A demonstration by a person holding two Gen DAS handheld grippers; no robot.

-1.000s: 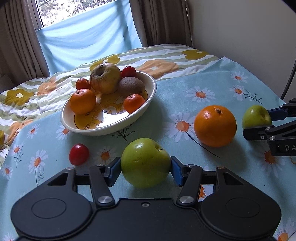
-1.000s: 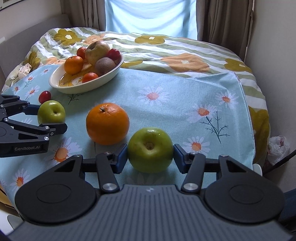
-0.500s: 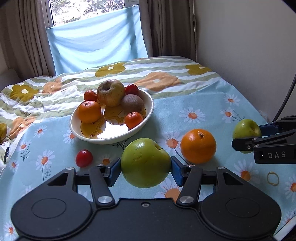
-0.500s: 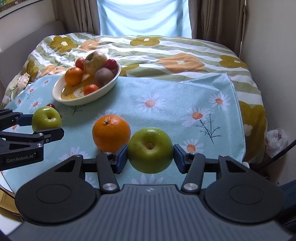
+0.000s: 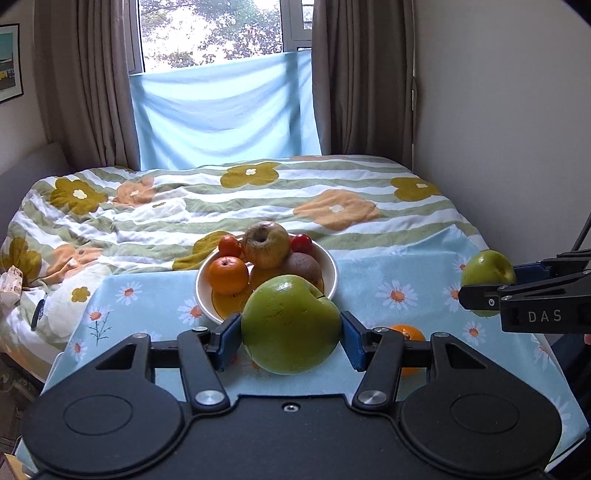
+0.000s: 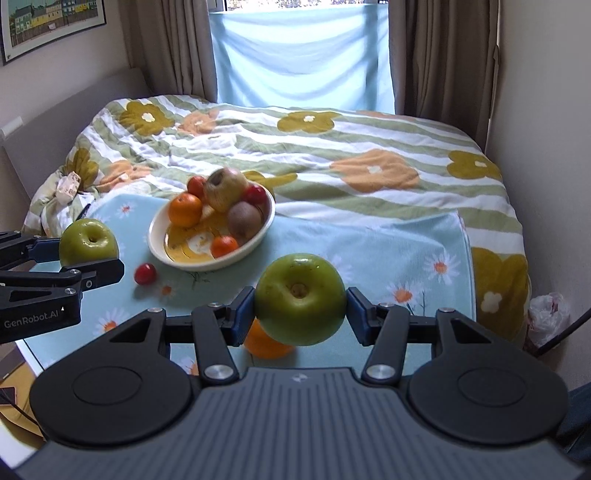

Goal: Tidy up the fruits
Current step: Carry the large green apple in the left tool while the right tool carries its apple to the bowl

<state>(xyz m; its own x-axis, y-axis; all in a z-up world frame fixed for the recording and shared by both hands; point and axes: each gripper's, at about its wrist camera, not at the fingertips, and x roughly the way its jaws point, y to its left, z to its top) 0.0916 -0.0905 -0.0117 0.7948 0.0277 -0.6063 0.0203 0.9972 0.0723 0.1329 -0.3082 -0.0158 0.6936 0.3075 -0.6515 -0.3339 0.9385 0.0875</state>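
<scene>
Soft daylight from the window; fisheye-bent edges, bowl fruit perhaps slightly blurred.

The orange sits mostly hidden behind the held green apple.

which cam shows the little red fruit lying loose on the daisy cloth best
The right wrist view: the small red fruit lies in plain sight on the daisy cloth, beside the bowl. The left wrist view does not show it.

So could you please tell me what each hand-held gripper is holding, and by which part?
Each holds a green apple by its opposite sides: left hand-held gripper on one green apple, right hand-held gripper on the other apple.
</scene>
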